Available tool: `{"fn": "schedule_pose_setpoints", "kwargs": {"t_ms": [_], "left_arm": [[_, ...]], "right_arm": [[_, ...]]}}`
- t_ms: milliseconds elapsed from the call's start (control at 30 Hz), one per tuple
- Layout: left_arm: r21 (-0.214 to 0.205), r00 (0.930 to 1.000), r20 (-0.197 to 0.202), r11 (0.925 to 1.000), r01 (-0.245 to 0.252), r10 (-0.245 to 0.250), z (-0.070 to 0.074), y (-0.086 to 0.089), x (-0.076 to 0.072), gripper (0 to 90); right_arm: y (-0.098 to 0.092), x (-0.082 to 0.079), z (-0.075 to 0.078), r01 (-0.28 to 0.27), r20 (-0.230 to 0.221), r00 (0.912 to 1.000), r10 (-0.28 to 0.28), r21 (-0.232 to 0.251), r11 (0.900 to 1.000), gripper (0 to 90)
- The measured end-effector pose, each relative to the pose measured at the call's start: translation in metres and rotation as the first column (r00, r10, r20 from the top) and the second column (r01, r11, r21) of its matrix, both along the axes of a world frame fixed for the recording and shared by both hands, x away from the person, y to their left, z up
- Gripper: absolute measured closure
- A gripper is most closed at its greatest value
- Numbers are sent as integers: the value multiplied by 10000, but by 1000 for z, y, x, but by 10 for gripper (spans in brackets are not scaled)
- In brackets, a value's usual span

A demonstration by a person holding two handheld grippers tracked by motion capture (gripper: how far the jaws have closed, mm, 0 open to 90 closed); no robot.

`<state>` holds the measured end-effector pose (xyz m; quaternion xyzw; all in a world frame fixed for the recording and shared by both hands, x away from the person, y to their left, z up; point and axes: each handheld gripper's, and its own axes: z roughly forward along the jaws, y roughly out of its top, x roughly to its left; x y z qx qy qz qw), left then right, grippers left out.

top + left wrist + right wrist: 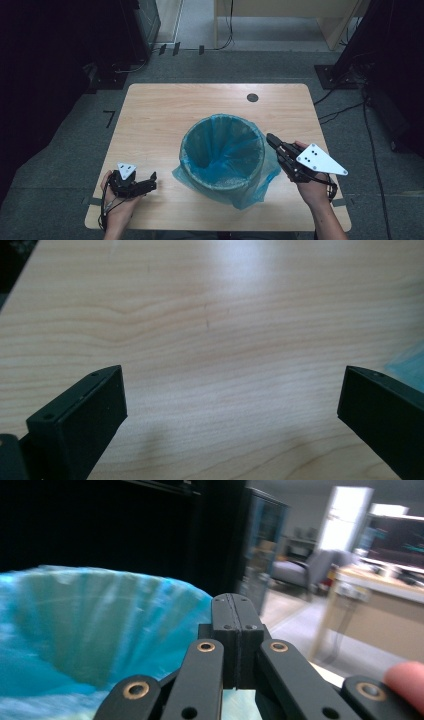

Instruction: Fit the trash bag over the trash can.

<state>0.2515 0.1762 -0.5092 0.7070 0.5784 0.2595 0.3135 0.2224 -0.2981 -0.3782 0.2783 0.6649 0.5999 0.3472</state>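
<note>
While the round bin lined with a thin blue plastic bag (222, 152) stands at the middle of the pale wooden table (155, 115), the right gripper (271, 139), jaws pressed together on nothing, hovers at its rim; the left gripper (150, 181) rests low, jaws wide and empty, probably having released the liner. Bin contents: nothing visible

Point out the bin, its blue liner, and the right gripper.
bin (200, 176), high view, on its rim at the near left.
blue liner (260, 192), high view, on the overhang outside the bin.
right gripper (270, 137), high view, at the tips of its closed jaws by the liner's right rim.
</note>
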Motion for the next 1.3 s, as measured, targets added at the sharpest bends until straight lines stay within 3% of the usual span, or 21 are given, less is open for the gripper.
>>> {"fn": "schedule_pose_setpoints", "kwargs": {"t_ms": [167,267,400,467,567,667,733,767,800,833,867,933,1000,1033,1133,1200,1300], "left_arm": [[257,9992,-378,9996,128,-118,-8,-2,5,0],[201,9988,-445,9996,219,-210,-10,-3,6,0],[112,9979,-528,9992,371,-365,-10,-1,7,0],[100,9977,-522,9990,445,-439,-10,-1,8,0],[121,9975,-531,9988,470,-463,-10,-1,9,0],[120,9975,-529,9988,472,-465,-10,-1,9,0],[124,9975,-524,9988,476,-469,-10,-1,9,0],[123,9975,-526,9988,476,-469,-10,-1,9,0],[124,9975,-527,9988,477,-470,-10,-1,9,0],[124,9975,-530,9988,480,-473,-10,0,9,0],[123,9975,-530,9988,482,-474,-10,0,9,0],[119,9975,-530,9988,475,-468,-10,-1,9,0],[119,9975,-530,9988,475,-468,-10,-1,9,0],[121,9975,-528,9988,480,-473,-10,-1,9,0],[123,9975,-523,9987,490,-483,-10,-1,9,0],[121,9974,-525,9987,495,-488,-10,-1,9,0],[119,9974,-522,9987,503,-496,-10,-1,9,0]], "right_arm": [[5,4,15,-1349,350,9899,1373,-635,9888,900],[9,7,26,-2219,525,9720,2290,-1144,9683,900],[18,11,40,-3303,619,9356,3477,-1955,9234,900],[26,12,47,-3532,656,9227,3799,-2514,9012,900],[35,15,53,-3911,597,9034,4245,-2905,8733,900],[47,19,59,-4375,460,8766,4789,-3382,8332,900],[54,22,62,-4696,346,8546,5182,-3748,7994,900],[59,23,64,-4921,227,8395,5429,-3919,7773,900],[62,24,65,-5044,157,8304,5569,-4033,7635,900],[67,25,67,-5275,24,8137,5813,-4172,7401,900],[70,25,67,-5414,-67,8036,5951,-4233,7264,900],[77,27,69,-5750,-352,7772,6283,-4452,6864,900],[83,29,71,-6137,-693,7435,6651,-4657,6375,900],[87,30,73,-6345,-949,7233,6840,-4822,6040,900],[96,31,76,-6693,-1531,6801,7170,-5287,5220,900],[102,32,78,-6761,-1897,6641,7232,-5652,4727,900],[110,35,80,-6684,-2426,6605,7106,-6211,4092,900]]}}
